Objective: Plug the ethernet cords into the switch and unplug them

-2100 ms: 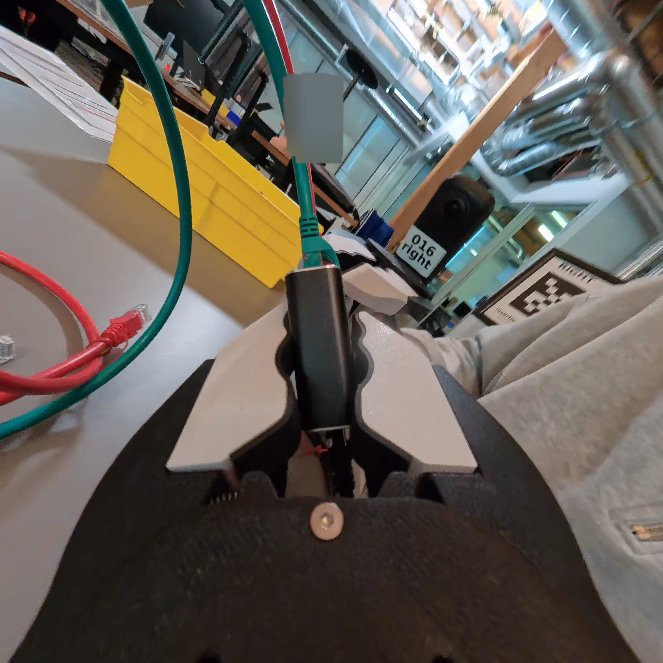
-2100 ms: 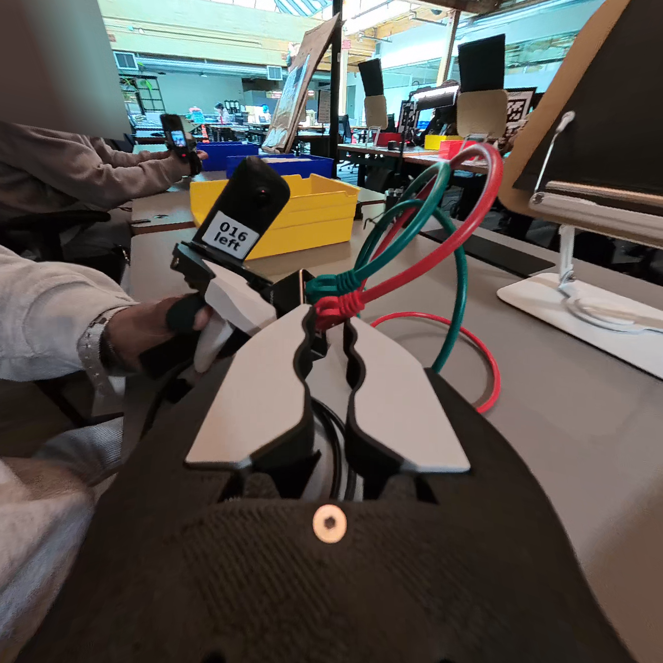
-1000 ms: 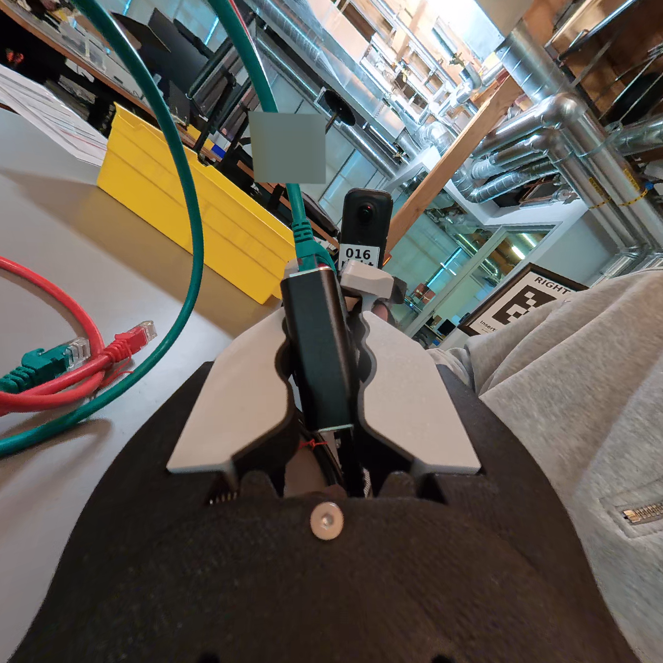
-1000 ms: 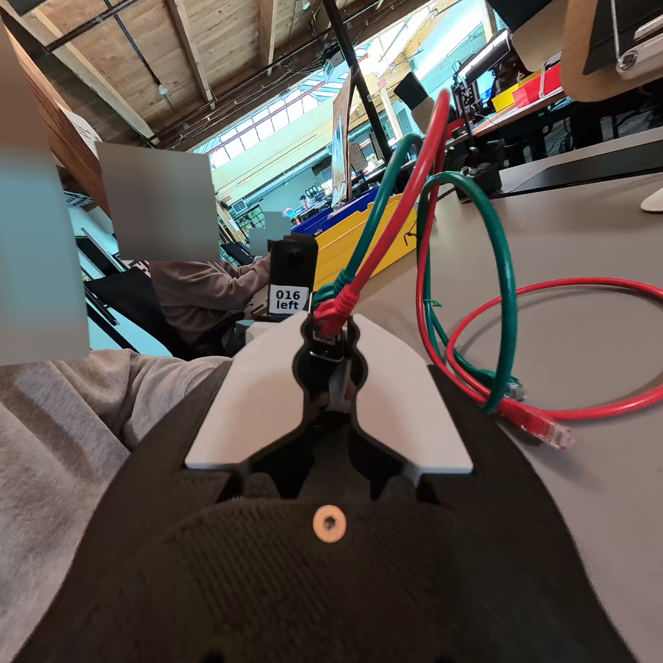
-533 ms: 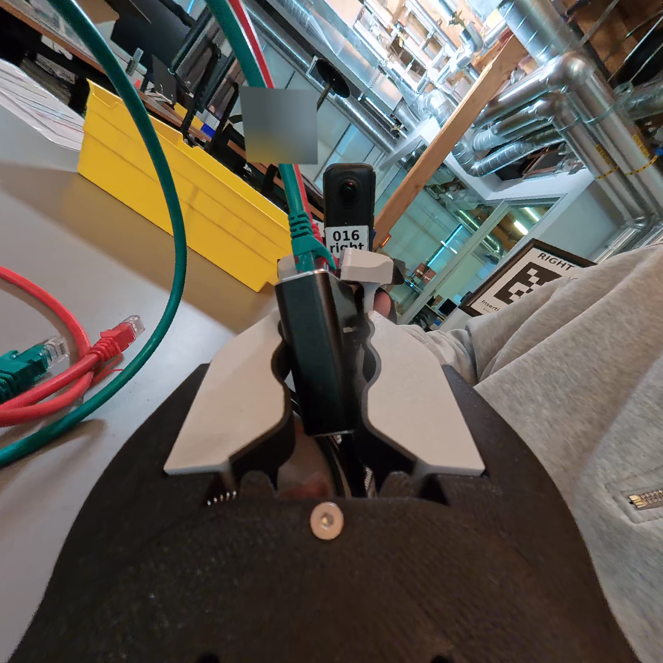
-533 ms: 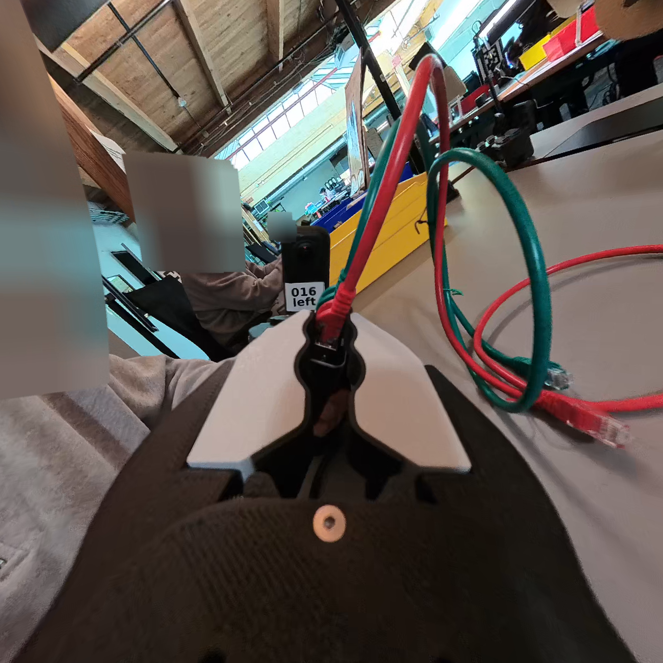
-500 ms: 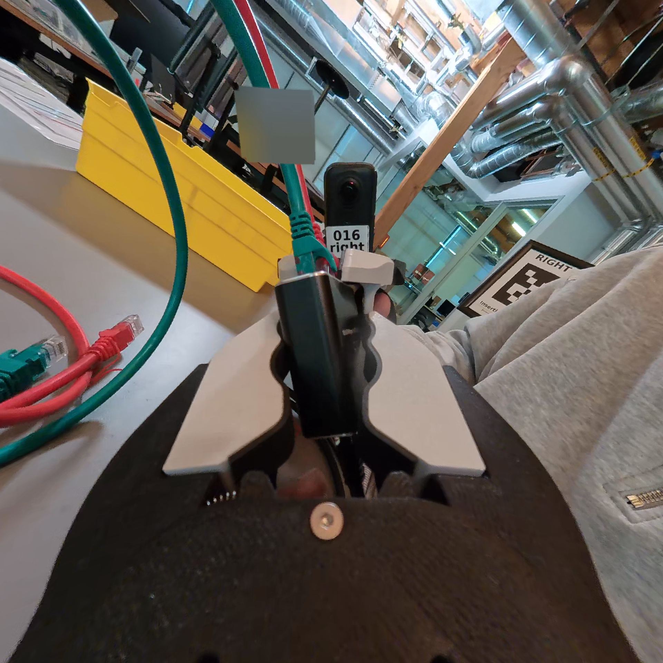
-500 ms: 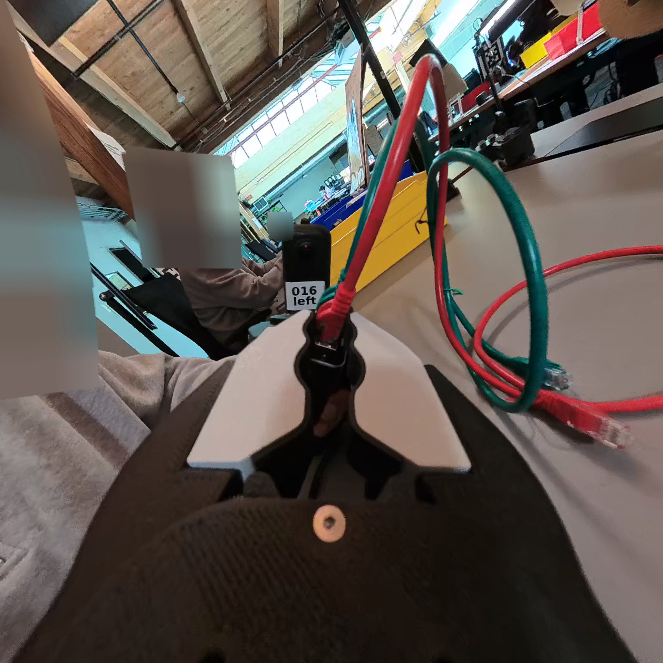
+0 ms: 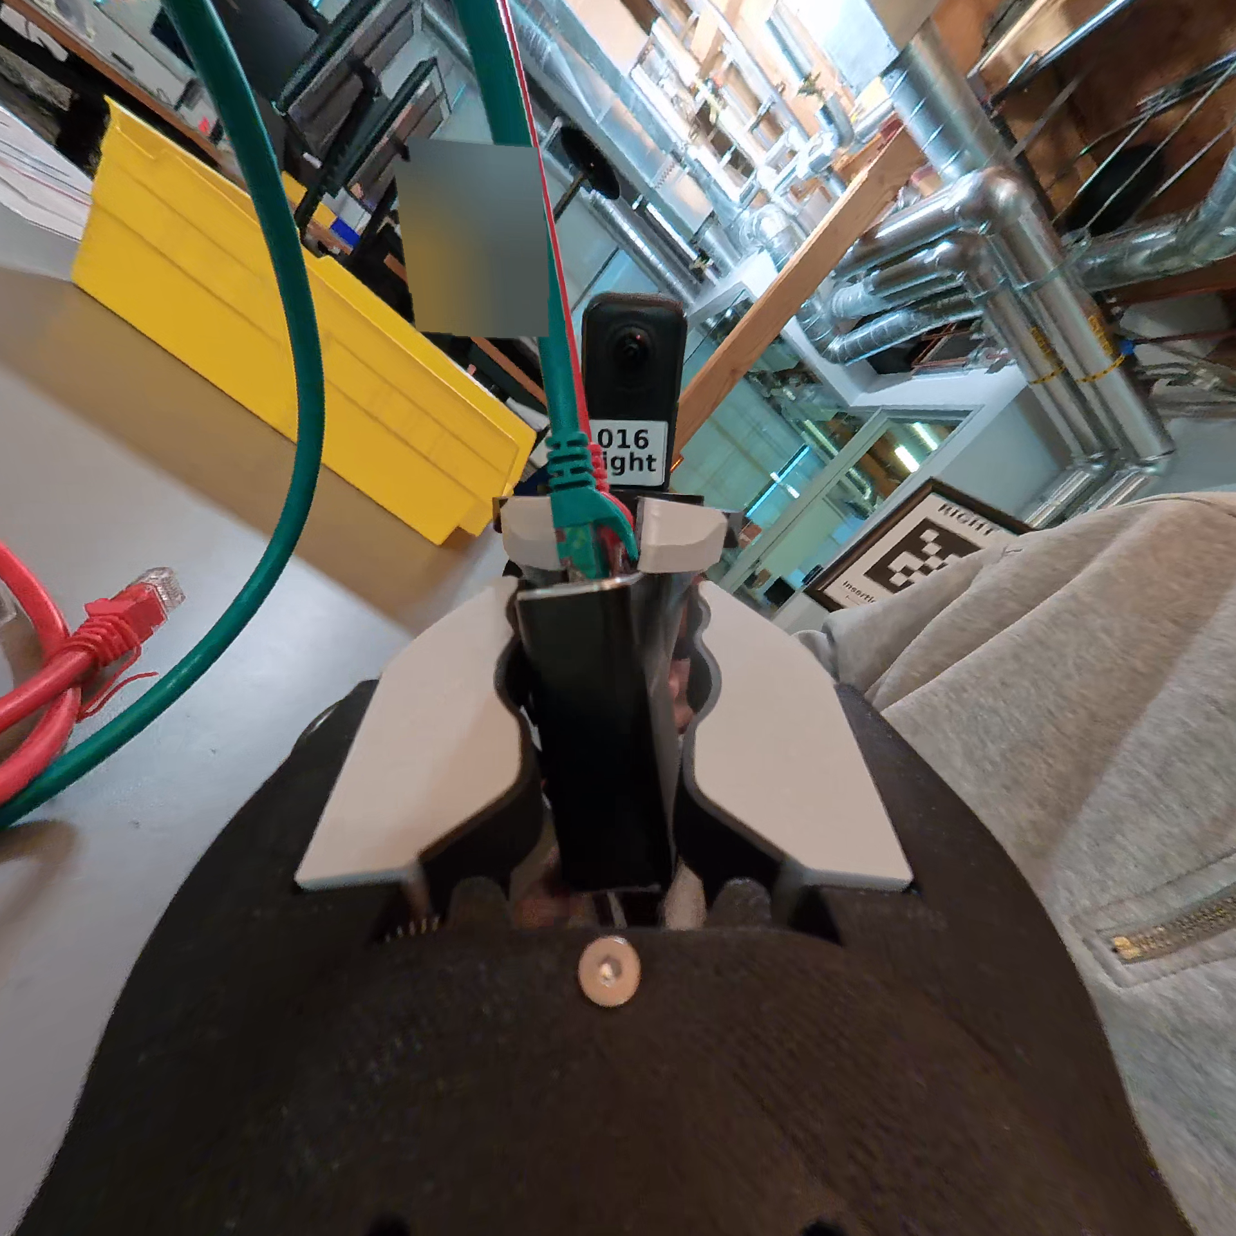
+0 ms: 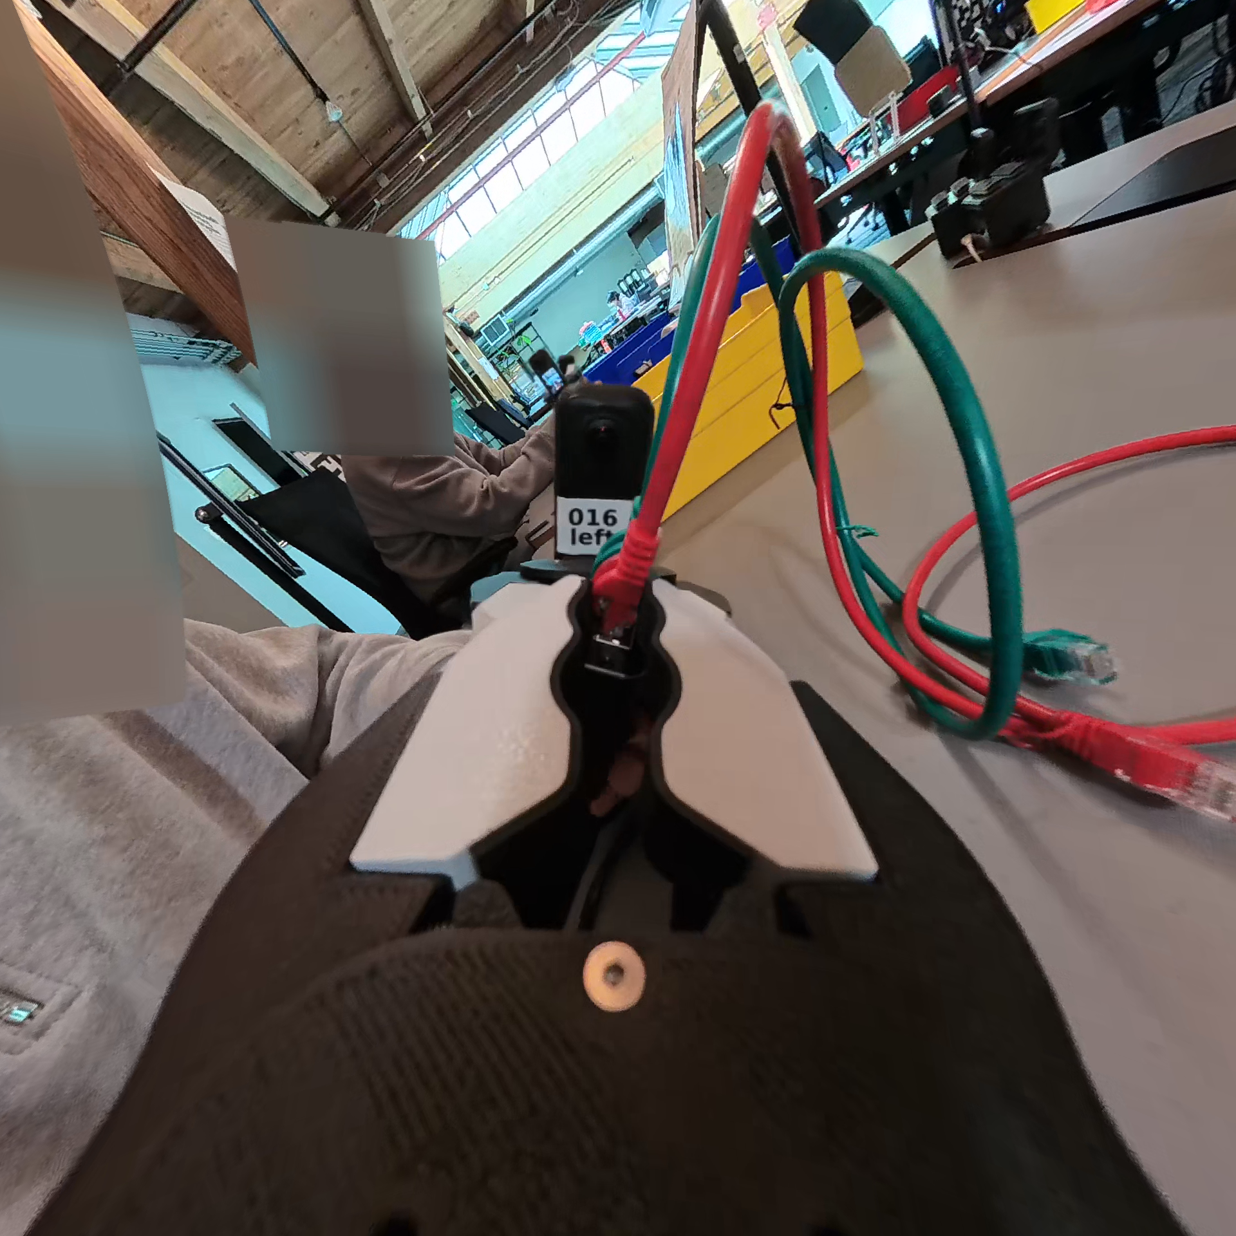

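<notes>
My left gripper [image 9: 602, 602] is shut on a black switch [image 9: 602, 736] and holds it upright above the table. A green cord [image 9: 294, 334] is plugged into its top end by a green plug [image 9: 575, 528], with a red plug close behind it. My right gripper [image 10: 619, 595] is shut on that red plug [image 10: 625, 575], right at the switch's port [image 10: 608, 659]; I cannot tell how deep the plug sits. In the left wrist view, the right gripper [image 9: 605, 538] has a white tip on each side of both plugs. The red cord [image 10: 709, 301] arches up and back down to the table.
Loose cord ends lie on the grey table [image 10: 1103, 401]: a red plug [image 10: 1150, 769] [image 9: 134, 595] and a green plug [image 10: 1070, 659]. A yellow bin [image 9: 267, 348] [image 10: 736, 401] stands behind the cords. A grey sleeve [image 9: 1003, 736] is beside the grippers. Another person [image 10: 435, 501] sits farther off.
The right gripper's tips, earlier off to one side of the switch's top, now sit on both sides of the plugs. Both grippers have kept their hold and have tilted slightly.
</notes>
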Demonstrator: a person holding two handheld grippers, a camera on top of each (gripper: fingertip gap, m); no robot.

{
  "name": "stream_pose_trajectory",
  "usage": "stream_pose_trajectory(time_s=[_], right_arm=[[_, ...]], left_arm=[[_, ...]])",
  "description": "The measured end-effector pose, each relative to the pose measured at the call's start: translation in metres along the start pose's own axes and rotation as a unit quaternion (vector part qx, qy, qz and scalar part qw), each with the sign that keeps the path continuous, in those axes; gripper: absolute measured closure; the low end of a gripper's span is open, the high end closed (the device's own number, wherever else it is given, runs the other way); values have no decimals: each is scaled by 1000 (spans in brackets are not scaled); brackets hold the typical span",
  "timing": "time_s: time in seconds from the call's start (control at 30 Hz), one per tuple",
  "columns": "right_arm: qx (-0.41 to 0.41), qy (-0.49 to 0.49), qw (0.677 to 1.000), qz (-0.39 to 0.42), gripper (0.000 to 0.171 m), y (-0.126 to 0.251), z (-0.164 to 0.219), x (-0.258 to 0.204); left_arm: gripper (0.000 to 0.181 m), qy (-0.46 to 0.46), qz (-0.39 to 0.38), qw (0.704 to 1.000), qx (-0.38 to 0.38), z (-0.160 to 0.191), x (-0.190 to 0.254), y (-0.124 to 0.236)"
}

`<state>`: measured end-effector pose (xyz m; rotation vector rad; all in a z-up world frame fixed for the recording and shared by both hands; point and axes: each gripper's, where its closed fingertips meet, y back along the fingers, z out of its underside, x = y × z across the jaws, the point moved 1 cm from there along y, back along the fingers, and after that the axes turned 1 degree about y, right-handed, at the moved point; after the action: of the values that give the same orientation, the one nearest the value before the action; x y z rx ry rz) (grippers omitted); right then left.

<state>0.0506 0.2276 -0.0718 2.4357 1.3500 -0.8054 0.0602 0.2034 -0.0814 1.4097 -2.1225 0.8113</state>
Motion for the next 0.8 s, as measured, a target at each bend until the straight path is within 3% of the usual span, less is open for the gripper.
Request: stream_pose_trajectory(time_s=[0.1,0.43,0.53,0.63,0.8], right_arm=[[15,-13,1000,1,157,7,-7,4],[41,-38,998,11,157,12,-16,10],[179,-93,978,56,157,59,-60,44],[162,-44,978,125,157,87,-62,63],[131,44,985,106,157,69,-60,37]], left_arm=[[155,22,10,999,24,-9,-2,8],[155,68,3,997,24,-10,-5,4],[156,41,8,998,-54,17,1,0],[156,36,39,998,-17,6,24,-8],[155,15,-2,1000,11,-9,-4,15]])
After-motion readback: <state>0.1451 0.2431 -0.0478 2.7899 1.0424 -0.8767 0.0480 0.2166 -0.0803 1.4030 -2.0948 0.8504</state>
